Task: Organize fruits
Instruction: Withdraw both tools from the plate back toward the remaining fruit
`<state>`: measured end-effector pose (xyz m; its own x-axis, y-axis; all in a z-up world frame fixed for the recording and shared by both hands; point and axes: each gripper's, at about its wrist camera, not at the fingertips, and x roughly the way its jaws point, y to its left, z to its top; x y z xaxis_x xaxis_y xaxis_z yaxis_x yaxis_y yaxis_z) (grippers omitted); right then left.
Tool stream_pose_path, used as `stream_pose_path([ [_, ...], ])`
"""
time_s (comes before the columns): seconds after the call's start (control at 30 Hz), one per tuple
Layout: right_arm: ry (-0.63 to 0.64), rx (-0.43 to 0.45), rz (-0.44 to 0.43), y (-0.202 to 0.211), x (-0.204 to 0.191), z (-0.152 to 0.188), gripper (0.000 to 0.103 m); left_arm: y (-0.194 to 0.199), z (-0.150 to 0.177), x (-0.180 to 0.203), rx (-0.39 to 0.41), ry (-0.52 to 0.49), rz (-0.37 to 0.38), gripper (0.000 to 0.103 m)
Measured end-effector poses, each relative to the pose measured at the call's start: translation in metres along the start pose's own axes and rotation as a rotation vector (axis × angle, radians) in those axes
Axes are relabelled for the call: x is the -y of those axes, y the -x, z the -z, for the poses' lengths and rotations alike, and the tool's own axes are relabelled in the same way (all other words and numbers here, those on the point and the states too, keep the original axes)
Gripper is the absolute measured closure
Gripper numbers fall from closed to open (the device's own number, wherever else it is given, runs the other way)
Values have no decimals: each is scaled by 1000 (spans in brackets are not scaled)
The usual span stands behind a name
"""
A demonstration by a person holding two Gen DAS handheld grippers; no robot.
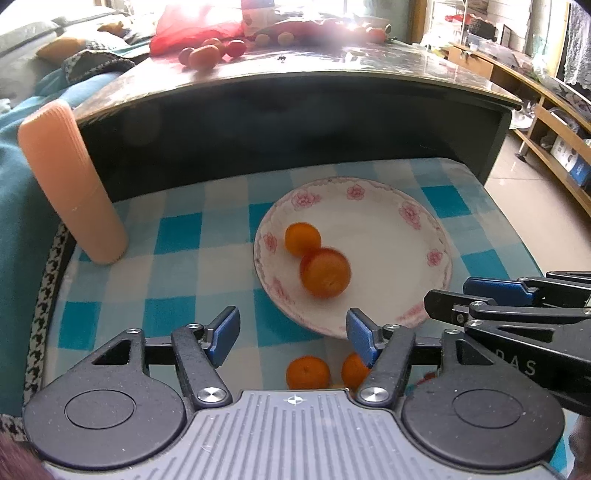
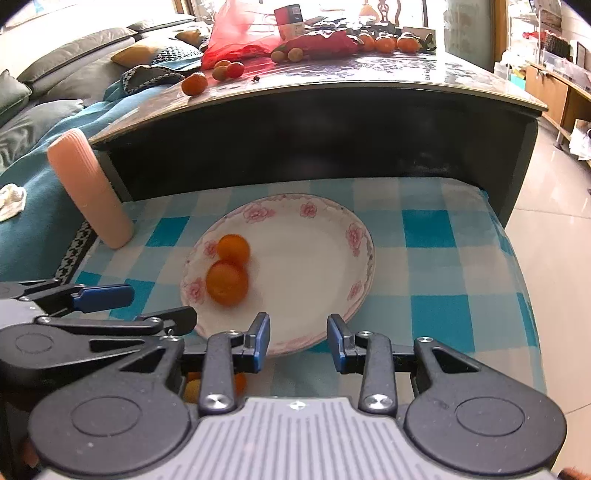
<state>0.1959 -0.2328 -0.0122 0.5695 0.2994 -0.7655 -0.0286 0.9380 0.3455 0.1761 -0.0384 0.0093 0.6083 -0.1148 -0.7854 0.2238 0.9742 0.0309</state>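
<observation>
A white plate with a pink flower rim lies on the blue-and-white checked cloth. In its left half sit two oranges that touch each other, the far one and the near one. Two more oranges lie on the cloth in front of the plate, under my left gripper. My left gripper hovers at the plate's near left rim, open and empty. My right gripper stands over the near rim, open with nothing between its pads.
A pink ribbed cylinder stands at the cloth's far left corner. Behind the cloth rises a dark glossy table with loose fruits and a red bag. A sofa with teal blanket lies left, tiled floor and shelves right.
</observation>
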Motion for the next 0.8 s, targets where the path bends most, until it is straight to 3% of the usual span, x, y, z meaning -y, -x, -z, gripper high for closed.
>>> stream_pose_path([
  [0.37, 21, -39, -39, 25, -19, 33, 47, 29, 25, -15, 10, -16, 24, 28],
  [0.8, 16, -91, -63, 29, -37, 60, 47, 22, 47, -38, -54, -5, -9, 28],
])
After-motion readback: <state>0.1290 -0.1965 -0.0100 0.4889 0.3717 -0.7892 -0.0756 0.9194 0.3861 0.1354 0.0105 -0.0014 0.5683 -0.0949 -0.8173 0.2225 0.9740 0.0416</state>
